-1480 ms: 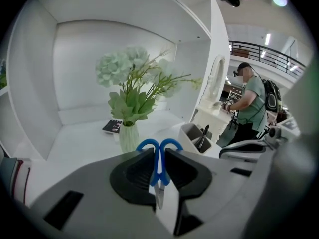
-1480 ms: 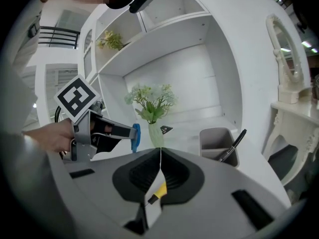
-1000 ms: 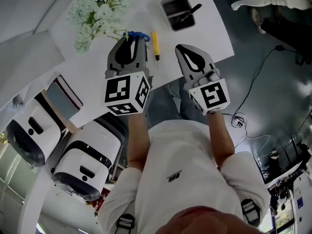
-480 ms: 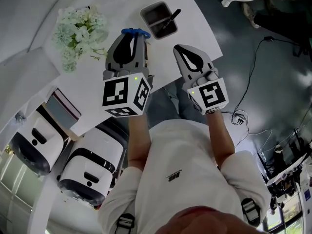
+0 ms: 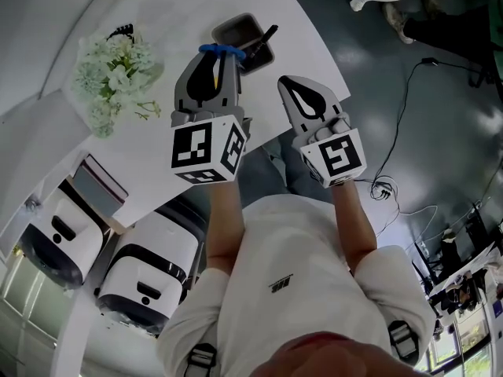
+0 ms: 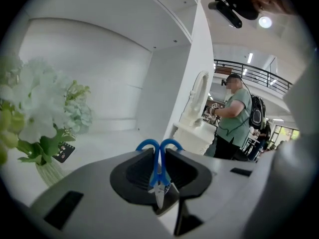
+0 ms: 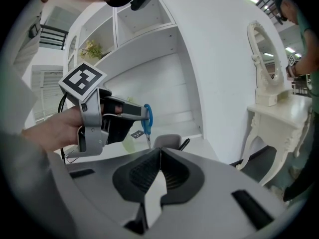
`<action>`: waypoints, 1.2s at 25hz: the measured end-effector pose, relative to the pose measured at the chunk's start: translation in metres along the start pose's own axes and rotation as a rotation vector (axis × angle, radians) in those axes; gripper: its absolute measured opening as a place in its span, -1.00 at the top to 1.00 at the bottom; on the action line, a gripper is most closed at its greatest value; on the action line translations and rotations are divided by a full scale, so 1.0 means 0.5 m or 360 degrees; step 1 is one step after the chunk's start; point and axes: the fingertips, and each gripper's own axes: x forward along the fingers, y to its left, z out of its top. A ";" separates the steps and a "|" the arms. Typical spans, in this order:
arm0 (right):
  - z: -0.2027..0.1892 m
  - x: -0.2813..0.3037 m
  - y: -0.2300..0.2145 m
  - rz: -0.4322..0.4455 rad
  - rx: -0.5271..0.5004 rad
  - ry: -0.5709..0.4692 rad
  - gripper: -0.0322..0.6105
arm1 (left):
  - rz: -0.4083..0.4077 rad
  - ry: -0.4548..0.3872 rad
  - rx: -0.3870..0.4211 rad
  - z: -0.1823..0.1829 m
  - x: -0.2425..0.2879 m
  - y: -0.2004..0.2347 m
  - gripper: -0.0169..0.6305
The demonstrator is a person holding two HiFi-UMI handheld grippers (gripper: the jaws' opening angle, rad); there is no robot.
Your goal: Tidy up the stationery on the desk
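Left gripper (image 5: 214, 57) was clamped on blue scissors (image 5: 222, 51), seemingly near the pen tray (image 5: 236, 30). Right gripper (image 5: 295, 85) had its jaws together.

Dark glossy floor (image 5: 456, 155); white desk (image 5: 305, 47); white shelving (image 7: 144, 29); ornate mirror table (image 7: 279, 111).

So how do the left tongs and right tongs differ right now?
The left tongs grip blue-handled scissors, loops sticking past the tips; the right tongs hold nothing. The left tongs reach the dark pen tray in the head view; the right tongs stop short of it. Both are shut and point the same way.
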 end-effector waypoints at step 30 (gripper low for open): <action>-0.024 0.017 0.049 0.0022 -0.0007 0.0036 0.91 | 0.0024 0.0114 0.0095 -0.123 -0.047 0.041 0.95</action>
